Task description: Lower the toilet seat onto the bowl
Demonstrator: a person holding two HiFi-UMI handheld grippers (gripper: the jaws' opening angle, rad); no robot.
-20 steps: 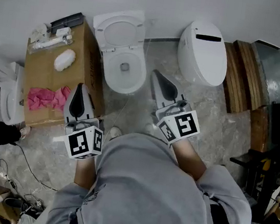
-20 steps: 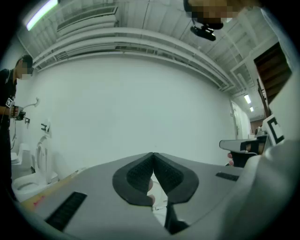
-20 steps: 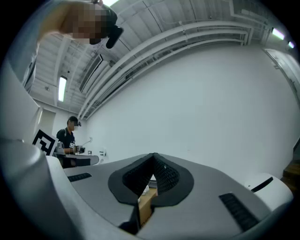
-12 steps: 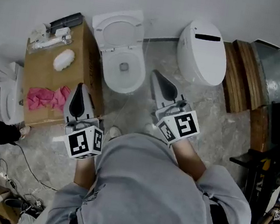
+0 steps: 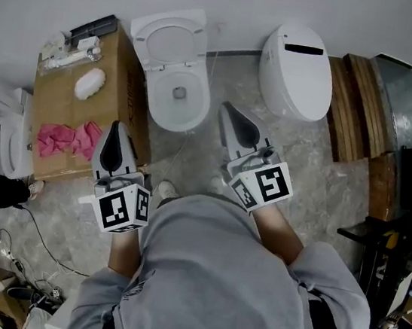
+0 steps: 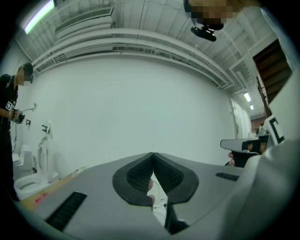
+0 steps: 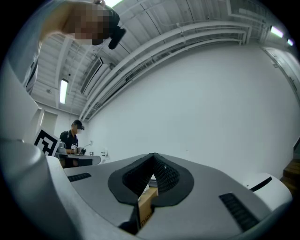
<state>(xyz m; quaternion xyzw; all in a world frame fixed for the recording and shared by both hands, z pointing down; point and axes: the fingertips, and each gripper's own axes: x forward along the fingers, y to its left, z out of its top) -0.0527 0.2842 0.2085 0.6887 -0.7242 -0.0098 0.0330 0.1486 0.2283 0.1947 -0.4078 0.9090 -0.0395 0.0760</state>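
In the head view, the toilet (image 5: pixel 174 79) and the cardboard box (image 5: pixel 76 115) beside it sit slightly higher in the picture than a moment ago. Both hand-held grippers keep their place in front of us, so only our viewpoint has shifted and, as we judge it, the lowering has not begun. The toilet seat (image 5: pixel 169 35) is still raised against the wall behind the bowl (image 5: pixel 176 103), well apart from both tools. It stands on end, its long axis running up from the hinge, its open ring facing out toward us. The bowl's long axis runs from the wall toward our feet. The left hand-held gripper (image 5: pixel 116 130) hovers over the box's near corner, and the right hand-held gripper (image 5: pixel 229 114) is just beside the bowl's front. In the left gripper view, the left hand-held gripper (image 6: pixel 153 157) has its jaws closed tip to tip with nothing between them, aimed level at the bare wall. In the right gripper view, the right hand-held gripper (image 7: pixel 153 157) is likewise fully closed and empty, with only cardboard showing beneath it.
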